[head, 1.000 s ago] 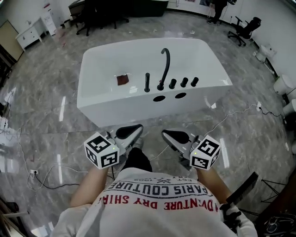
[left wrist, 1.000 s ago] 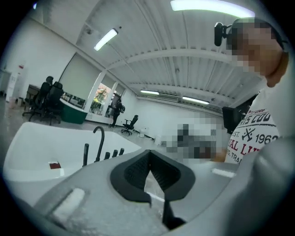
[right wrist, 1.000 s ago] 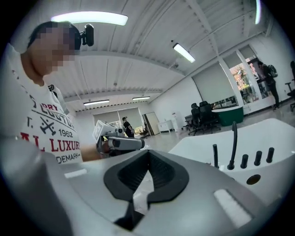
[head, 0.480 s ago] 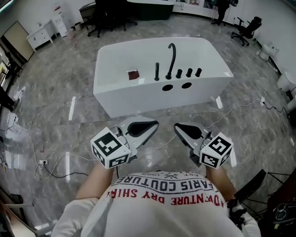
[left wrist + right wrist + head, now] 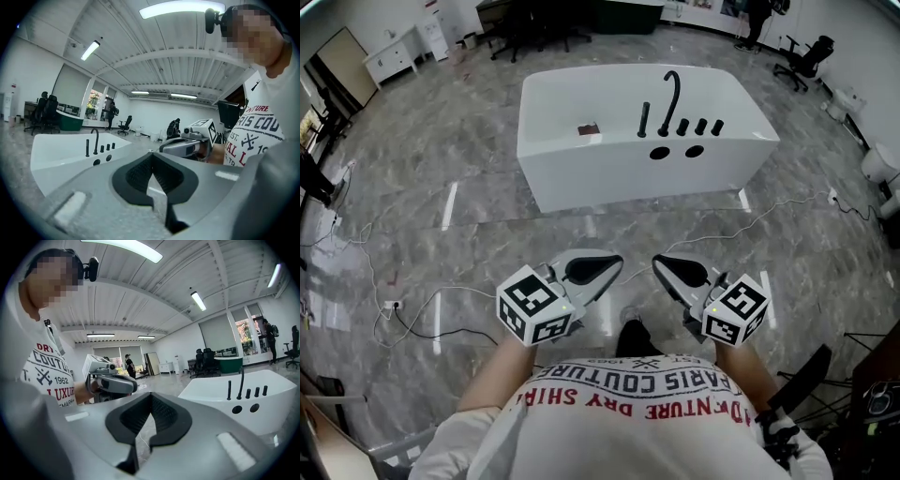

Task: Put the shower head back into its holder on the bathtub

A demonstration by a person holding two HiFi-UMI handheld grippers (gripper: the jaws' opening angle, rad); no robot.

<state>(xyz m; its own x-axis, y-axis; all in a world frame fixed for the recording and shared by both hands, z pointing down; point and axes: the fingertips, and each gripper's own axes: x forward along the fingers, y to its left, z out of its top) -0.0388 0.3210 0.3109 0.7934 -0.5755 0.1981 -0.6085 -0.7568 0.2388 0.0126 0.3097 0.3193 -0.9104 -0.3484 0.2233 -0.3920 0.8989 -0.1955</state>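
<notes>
Bathtub (image 5: 609,178) well ahead, fittings (image 5: 682,127) too small to distinguish; left gripper (image 5: 612,264), right gripper (image 5: 660,265) fingers (image 5: 136,174) together, empty.

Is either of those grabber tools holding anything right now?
No, the left gripper and the right gripper are both shut on nothing, well short of the bathtub.

Bright ceiling strip-lights, strong fisheye distortion

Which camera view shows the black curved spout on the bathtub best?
The head view: the spout stands whole, dark against the white bathtub. Both gripper views catch it side-on from low down, off towards one edge.
</notes>
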